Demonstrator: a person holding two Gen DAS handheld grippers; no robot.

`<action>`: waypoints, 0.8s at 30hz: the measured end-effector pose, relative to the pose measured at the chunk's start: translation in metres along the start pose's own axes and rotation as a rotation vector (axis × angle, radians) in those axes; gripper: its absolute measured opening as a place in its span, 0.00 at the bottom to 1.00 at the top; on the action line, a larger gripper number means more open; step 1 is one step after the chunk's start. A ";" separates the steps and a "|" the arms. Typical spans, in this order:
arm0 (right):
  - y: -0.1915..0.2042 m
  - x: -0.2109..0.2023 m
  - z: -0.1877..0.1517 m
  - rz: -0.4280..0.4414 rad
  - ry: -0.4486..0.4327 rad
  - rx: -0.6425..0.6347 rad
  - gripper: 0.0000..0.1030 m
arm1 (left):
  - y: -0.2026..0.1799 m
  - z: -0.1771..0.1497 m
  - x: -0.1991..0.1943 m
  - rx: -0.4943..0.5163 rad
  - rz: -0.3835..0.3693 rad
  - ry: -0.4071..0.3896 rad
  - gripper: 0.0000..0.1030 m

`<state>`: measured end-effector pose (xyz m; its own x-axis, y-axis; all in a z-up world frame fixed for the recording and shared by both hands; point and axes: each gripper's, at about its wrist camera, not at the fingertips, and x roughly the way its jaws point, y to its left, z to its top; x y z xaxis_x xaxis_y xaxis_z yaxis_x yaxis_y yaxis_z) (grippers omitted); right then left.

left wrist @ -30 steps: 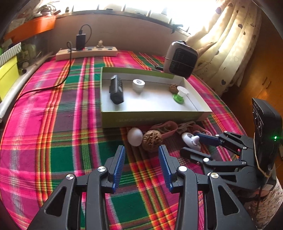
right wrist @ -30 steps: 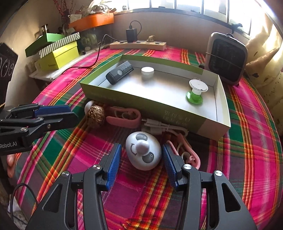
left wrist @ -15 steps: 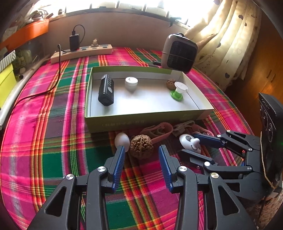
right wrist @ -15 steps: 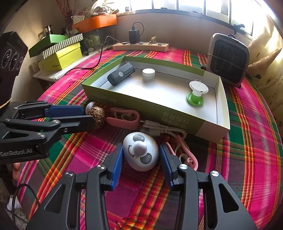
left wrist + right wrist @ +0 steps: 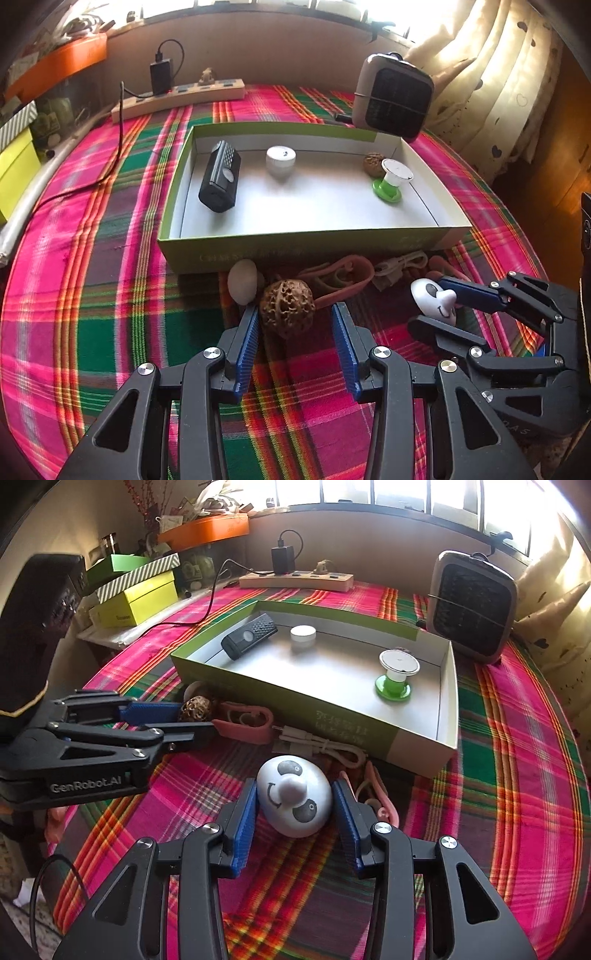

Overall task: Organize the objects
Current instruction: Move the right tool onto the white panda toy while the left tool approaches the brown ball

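Before the box (image 5: 280, 698), my right gripper (image 5: 293, 806) pinches the panda egg (image 5: 293, 797); left gripper (image 5: 293, 321), spread, straddles the walnut (image 5: 287, 308); closing comes next.

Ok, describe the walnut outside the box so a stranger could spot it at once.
Find the shallow green box on the plaid cloth. Just in front of its near wall, between the blue pads of the left hand-held gripper, sits the walnut. It is brown and wrinkled, unlike the smooth white egg beside it.
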<state>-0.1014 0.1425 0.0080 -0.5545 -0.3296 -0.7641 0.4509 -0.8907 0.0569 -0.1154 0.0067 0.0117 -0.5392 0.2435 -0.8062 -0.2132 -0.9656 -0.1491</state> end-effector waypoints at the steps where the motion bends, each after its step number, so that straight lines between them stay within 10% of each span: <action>1: 0.000 0.000 0.000 0.003 -0.001 0.001 0.41 | 0.000 0.000 0.000 -0.002 0.002 -0.002 0.37; 24: 0.007 0.004 -0.003 0.005 0.013 0.004 0.41 | 0.015 0.005 0.000 -0.111 -0.020 -0.026 0.27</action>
<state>-0.0982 0.1362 0.0031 -0.5434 -0.3298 -0.7720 0.4504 -0.8906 0.0634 -0.1233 -0.0075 0.0121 -0.5568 0.2639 -0.7876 -0.1335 -0.9643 -0.2288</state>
